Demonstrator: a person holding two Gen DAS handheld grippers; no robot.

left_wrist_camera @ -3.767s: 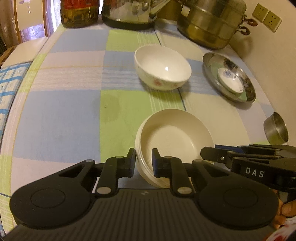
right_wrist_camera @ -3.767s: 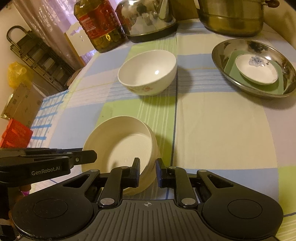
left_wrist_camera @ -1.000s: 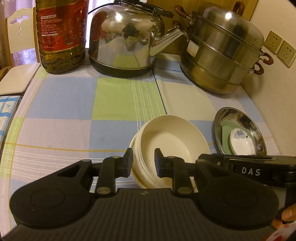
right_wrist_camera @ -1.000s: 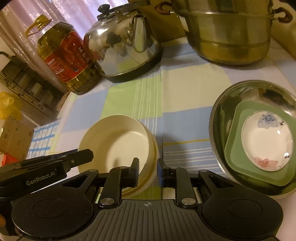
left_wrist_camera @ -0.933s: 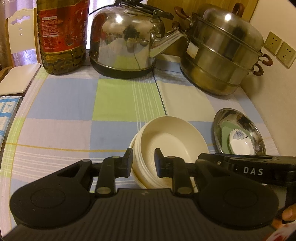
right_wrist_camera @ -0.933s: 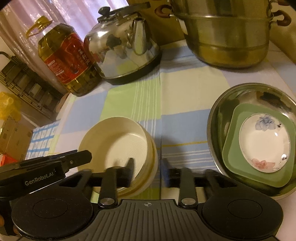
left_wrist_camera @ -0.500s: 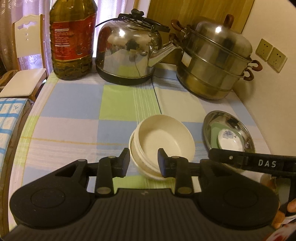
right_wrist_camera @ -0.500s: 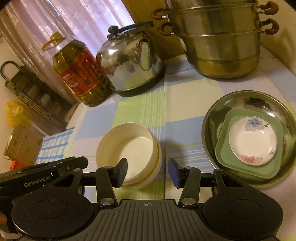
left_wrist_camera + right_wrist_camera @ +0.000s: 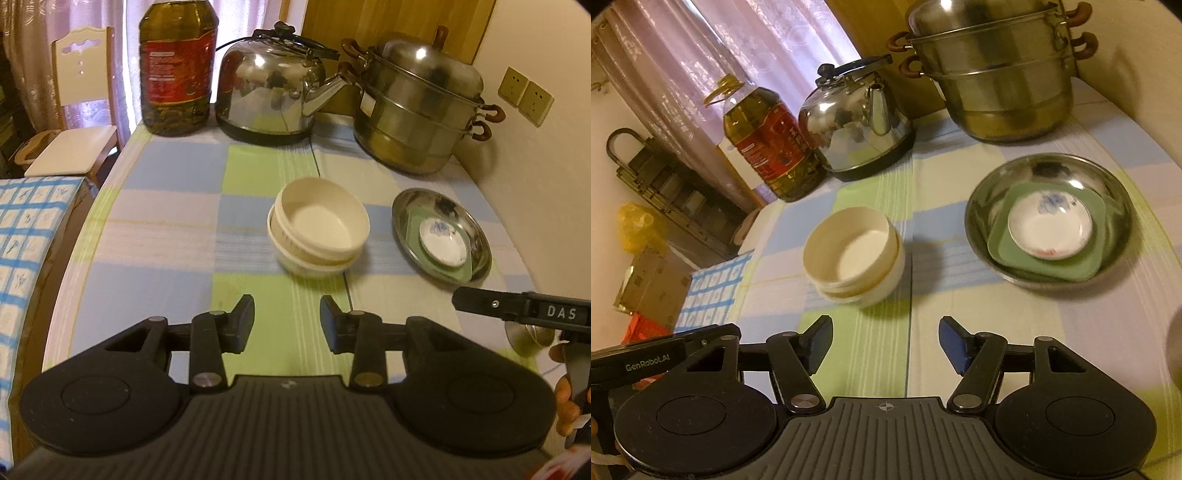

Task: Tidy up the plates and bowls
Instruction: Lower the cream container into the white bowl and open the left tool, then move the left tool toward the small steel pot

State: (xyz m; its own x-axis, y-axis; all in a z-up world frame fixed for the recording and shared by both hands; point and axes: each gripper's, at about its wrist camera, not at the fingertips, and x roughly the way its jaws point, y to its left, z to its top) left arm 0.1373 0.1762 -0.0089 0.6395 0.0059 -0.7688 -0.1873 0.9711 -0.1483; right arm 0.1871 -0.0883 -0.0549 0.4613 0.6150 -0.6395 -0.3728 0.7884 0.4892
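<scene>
Right now both my grippers hang back from the stacked cream bowls [image 9: 319, 230], which sit on the checked tablecloth [image 9: 173, 221] well clear of any finger. My left gripper [image 9: 287, 323] has its jaws moderately apart with nothing between them; they have just been opening. My right gripper [image 9: 884, 341] stands much wider, likewise just opened and likewise holding nothing.

From the left wrist view I get the wall sockets [image 9: 524, 96] and a chair [image 9: 79, 110] off the table's far left corner, plus a small metal cup [image 9: 532, 334] half hidden behind the right gripper's side arm, and a bit of the person's hand [image 9: 565, 406] at the edge. From the right wrist view I get instead the curtain [image 9: 746, 55], a yellow bag [image 9: 639, 229] and boxes on the floor to the left.

Both views show the steel dish [image 9: 1108, 206] to the right of the bowls, apart from them, with a green square plate [image 9: 1008, 254] in it and a small flowered saucer [image 9: 1049, 230] on that. Behind stand the oil bottle [image 9: 175, 66], kettle [image 9: 273, 88] and stacked steamer pot [image 9: 417, 110]. Nothing lies between my fingers and the bowls.
</scene>
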